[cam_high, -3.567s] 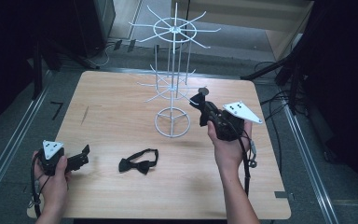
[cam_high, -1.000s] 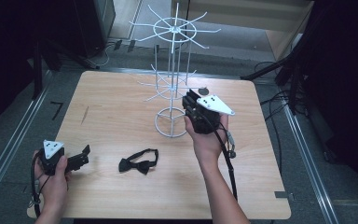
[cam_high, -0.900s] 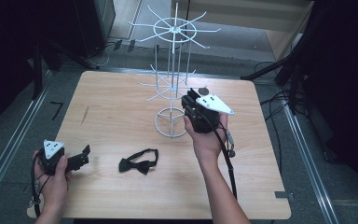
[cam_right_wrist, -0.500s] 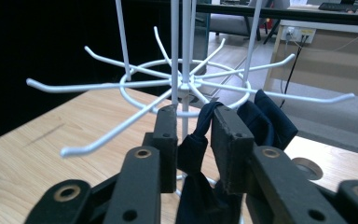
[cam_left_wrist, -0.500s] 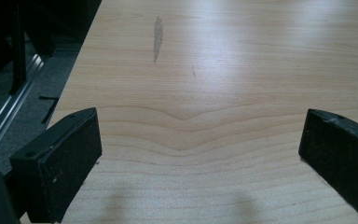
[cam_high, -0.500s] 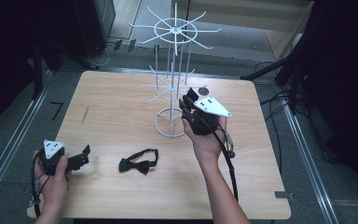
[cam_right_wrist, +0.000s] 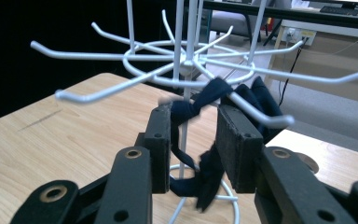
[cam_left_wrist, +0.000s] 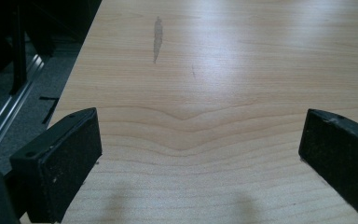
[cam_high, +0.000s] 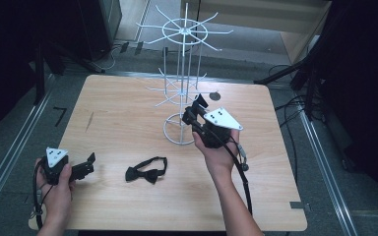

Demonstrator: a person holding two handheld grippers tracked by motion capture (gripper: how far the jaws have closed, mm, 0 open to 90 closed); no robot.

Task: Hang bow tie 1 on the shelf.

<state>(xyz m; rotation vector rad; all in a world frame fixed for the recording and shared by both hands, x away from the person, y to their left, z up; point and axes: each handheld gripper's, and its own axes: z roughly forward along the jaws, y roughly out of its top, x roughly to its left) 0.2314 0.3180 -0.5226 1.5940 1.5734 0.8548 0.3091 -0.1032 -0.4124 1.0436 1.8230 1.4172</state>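
The right tool (cam_high: 193, 109) is up at the white wire display rack with radiating hooks (cam_high: 182, 88), which stands on the far middle of the light wooden desk (cam_high: 128, 108). In the right gripper view a dark navy fabric bow tie (cam_right_wrist: 200, 140) hangs between the jaws, its strap looped over one of the lower-tier wire hooks (cam_right_wrist: 256, 112) of the rack. The jaws have just been opening: they stand a little apart with the cloth loose between them, and the pads do not look to be pressing on it, so I judge the tie is being let go to hang from the hook by its own strap. The right hand (cam_high: 221, 152) holds the tool tilted up and towards the rack, presumably so that the strap could slide along the wire instead of catching on the tip.

A second black bow tie (cam_high: 146, 172) lies flat on the near part of the desk, well apart from the rack and between the two hands, probably next to be picked up.

The left tool (cam_high: 81, 169) rests low by the near left corner of the desk, in the left hand (cam_high: 54, 182). Its jaws stand wide apart in the left gripper view with nothing but bare wood between them, as though waiting out of the way
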